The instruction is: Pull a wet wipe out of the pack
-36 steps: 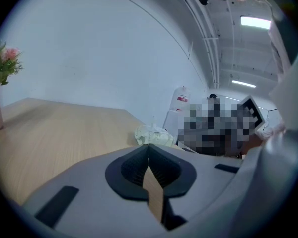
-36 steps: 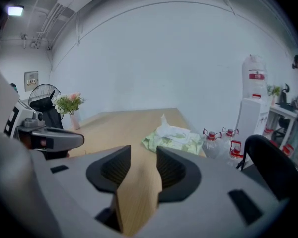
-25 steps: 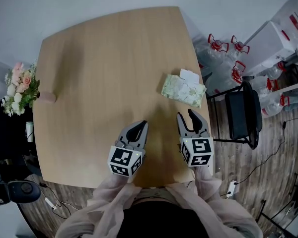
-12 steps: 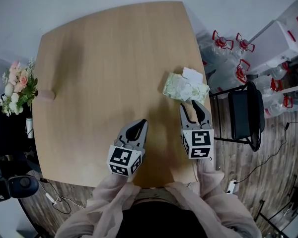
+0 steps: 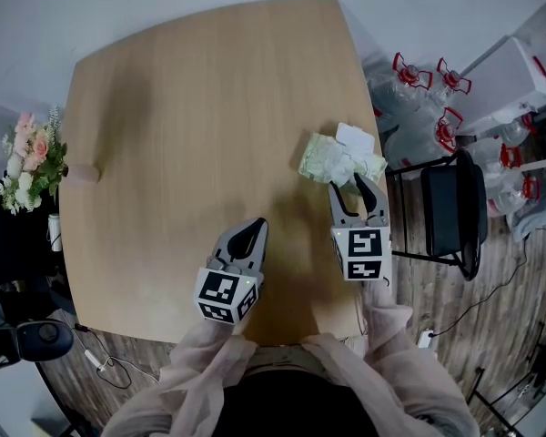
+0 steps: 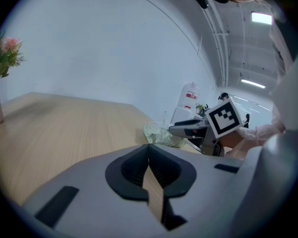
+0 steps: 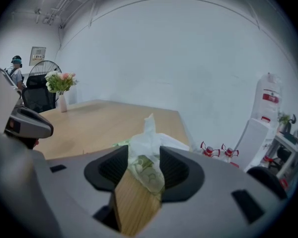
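Toward 3 o'clock on the table [image 5: 191, 107], close to its right edge, lies the wipe pack [image 5: 328, 160]: soft film, light, so I judge it will slide or lift under a tug. A white wipe tuft [image 7: 148, 133] stands up from it, limp and easily torn; I would grip it low. My right tongs [image 5: 348, 185] have just been opening, jaws apart astride the tuft, not pinching. My left tongs [image 5: 251, 228], at 6 o'clock, are closed together and empty.

so the right gripper [image 5: 357, 188] finally gets to the pack [image 5: 332, 159]
it slides forward from nearer the person, jaws have just been opening wider, and now the wipe [image 7: 148, 133] sits right between them
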A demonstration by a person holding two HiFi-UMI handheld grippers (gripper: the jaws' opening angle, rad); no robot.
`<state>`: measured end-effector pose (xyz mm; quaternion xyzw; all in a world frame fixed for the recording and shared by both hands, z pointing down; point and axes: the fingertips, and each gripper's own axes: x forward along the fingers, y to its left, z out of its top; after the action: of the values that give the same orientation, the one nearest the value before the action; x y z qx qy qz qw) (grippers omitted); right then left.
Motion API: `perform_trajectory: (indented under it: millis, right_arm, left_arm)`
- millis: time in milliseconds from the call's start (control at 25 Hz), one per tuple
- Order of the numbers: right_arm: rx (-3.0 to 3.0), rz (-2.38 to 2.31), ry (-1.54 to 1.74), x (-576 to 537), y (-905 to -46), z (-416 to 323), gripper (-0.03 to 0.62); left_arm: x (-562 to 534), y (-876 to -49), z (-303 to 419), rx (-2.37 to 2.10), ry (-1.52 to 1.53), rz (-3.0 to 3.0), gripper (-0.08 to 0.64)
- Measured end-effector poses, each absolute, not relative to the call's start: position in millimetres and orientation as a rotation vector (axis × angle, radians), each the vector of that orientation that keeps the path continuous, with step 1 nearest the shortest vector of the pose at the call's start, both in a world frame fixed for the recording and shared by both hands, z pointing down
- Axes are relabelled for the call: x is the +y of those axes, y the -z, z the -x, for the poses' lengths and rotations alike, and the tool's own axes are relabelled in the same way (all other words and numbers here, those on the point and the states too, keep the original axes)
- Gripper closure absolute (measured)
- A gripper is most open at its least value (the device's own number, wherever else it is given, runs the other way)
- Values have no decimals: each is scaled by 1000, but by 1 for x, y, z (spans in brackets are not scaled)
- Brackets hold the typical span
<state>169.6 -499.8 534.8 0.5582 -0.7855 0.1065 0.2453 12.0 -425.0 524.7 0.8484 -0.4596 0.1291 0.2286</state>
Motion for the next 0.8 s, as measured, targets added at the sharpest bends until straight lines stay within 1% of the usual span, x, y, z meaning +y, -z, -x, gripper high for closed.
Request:
perform_trajectory:
  millis: [640, 800]
  right_arm:
    - [-2192, -1521, -365, -523, -539, -173, 394]
    - [-2214, -1518, -387, -524, -538, -171, 413]
  left_arm:
    - [-432, -537, -15, -1284, -371, -2301, 548]
    - [-432, -539, -15, -1290, -375, -2291, 548]
